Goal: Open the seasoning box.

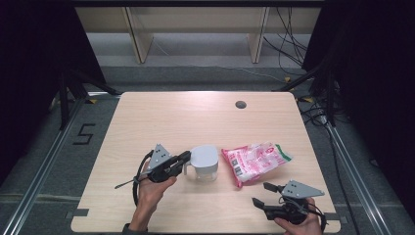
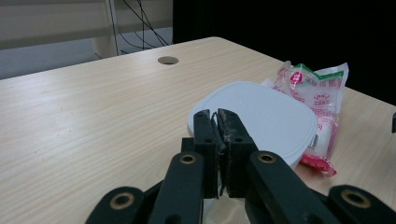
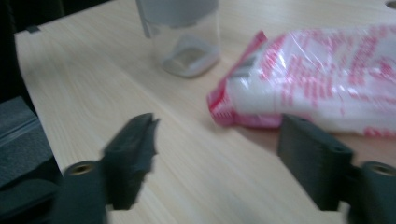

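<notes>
The high view looks forward and down from above the near edge of the table (image 1: 147, 117), taking in its whole top. Each gripper view rides low and close over the wood; both share the lidded jug (image 2: 261, 116) and the pink bag (image 3: 327, 70) with the high view.

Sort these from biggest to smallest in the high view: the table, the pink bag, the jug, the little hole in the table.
1. Table
2. Pink bag
3. Jug
4. Hole
</notes>
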Motion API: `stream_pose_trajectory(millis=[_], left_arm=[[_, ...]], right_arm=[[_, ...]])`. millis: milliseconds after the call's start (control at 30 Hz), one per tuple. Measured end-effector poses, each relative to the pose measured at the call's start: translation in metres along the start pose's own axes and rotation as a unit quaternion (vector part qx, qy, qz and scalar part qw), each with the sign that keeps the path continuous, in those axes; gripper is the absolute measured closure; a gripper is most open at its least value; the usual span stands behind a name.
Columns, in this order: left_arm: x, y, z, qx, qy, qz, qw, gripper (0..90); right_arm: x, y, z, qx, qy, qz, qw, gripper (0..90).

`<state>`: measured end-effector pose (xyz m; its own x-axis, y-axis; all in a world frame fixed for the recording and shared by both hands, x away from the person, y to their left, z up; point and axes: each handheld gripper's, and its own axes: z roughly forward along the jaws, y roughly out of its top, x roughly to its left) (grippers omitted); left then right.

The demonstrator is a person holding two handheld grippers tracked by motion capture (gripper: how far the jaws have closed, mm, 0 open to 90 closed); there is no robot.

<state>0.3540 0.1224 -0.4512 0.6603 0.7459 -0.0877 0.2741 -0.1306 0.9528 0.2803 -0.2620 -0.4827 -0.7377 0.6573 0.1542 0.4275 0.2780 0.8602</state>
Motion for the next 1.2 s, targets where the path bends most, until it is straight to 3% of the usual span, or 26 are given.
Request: stream_pose_trajectory(millis=[33,67,133,167,200,233,300,333,400,433,500,733,800,833,867,933,1033,1100,1133,1200], left_arm=[[0.001,0.001,0.000,0.001,0.001,0.017,0.9999,86.0],[-0.001,0.000,0.000,-0.001,0.004,0.009,0.9999,86.1],[0.001,0.000,0.000,-0.001,0.000,0.014,0.9999,86.2],[0.000,-0.001,0.000,-0.001,0.001,0.003,1.0000,86.1],[0.000,-0.001,0.000,-0.002,0.001,0.005,1.0000,86.1],[0.001,-0.001,0.000,-0.003,0.001,0.014,0.9999,86.2],[0.000,0.000,0.000,-0.003,0.001,0.015,0.9999,86.3],[0.000,-0.001,0.000,-0.003,0.002,0.012,0.9999,86.3],[0.000,-0.001,0.000,-0.004,0.001,0.002,1.0000,86.3],[0.001,-0.002,0.000,-0.005,0.001,0.004,1.0000,86.3],[0.000,-0.001,0.000,-0.004,0.002,0.000,1.0000,86.5],[0.001,-0.002,0.000,-0.004,0.007,-0.002,1.0000,86.4],[0.003,-0.002,-0.001,-0.005,0.004,0.001,1.0000,86.5],[0.002,-0.003,-0.001,-0.005,0.006,-0.009,0.9999,86.5],[0.002,-0.003,-0.001,-0.005,0.007,-0.005,0.9999,86.5],[0.002,-0.002,-0.001,-0.005,0.005,-0.002,1.0000,86.5],[0.004,-0.003,-0.001,-0.007,0.002,0.001,1.0000,86.5],[0.002,-0.003,-0.001,-0.007,0.003,-0.008,0.9999,86.6],[0.002,-0.003,-0.001,-0.007,0.004,-0.009,0.9999,86.6],[0.003,-0.003,-0.001,-0.007,0.003,-0.008,0.9999,86.7]], right_arm=[[-0.001,0.004,0.003,-0.009,0.003,-0.018,0.9998,42.9],[-0.002,0.009,0.006,-0.011,0.006,-0.034,0.9994,48.5],[0.000,0.019,0.011,-0.032,-0.015,-0.044,0.9984,55.2],[-0.001,0.025,0.016,-0.042,-0.006,-0.047,0.9980,59.1],[0.002,0.031,0.022,-0.053,-0.006,-0.032,0.9981,64.4],[0.002,0.035,0.024,-0.047,-0.006,-0.035,0.9983,66.7],[0.001,0.042,0.036,-0.065,-0.003,-0.051,0.9966,71.4],[0.001,0.046,0.041,-0.060,-0.005,-0.063,0.9962,74.8],[0.005,0.051,0.050,-0.052,0.000,-0.054,0.9972,80.0],[0.004,0.054,0.056,-0.056,0.012,-0.065,0.9962,81.8],[0.005,0.059,0.065,-0.063,-0.001,-0.078,0.9950,86.3],[0.006,0.070,0.088,-0.053,0.008,-0.086,0.9948,89.9],[0.006,0.069,0.092,-0.045,0.000,-0.089,0.9950,90.0],[0.009,0.068,0.091,-0.029,0.002,-0.068,0.9973,90.0],[0.006,0.069,0.094,-0.041,0.002,-0.086,0.9954,90.0],[0.008,0.071,0.096,-0.050,0.003,-0.085,0.9952,90.0],[0.011,0.076,0.096,-0.046,0.007,-0.091,0.9948,90.0],[0.012,0.081,0.098,-0.051,0.013,-0.101,0.9936,90.0],[0.015,0.083,0.097,-0.042,0.015,-0.092,0.9948,90.0],[0.015,0.086,0.099,-0.040,0.014,-0.097,0.9944,90.0]])
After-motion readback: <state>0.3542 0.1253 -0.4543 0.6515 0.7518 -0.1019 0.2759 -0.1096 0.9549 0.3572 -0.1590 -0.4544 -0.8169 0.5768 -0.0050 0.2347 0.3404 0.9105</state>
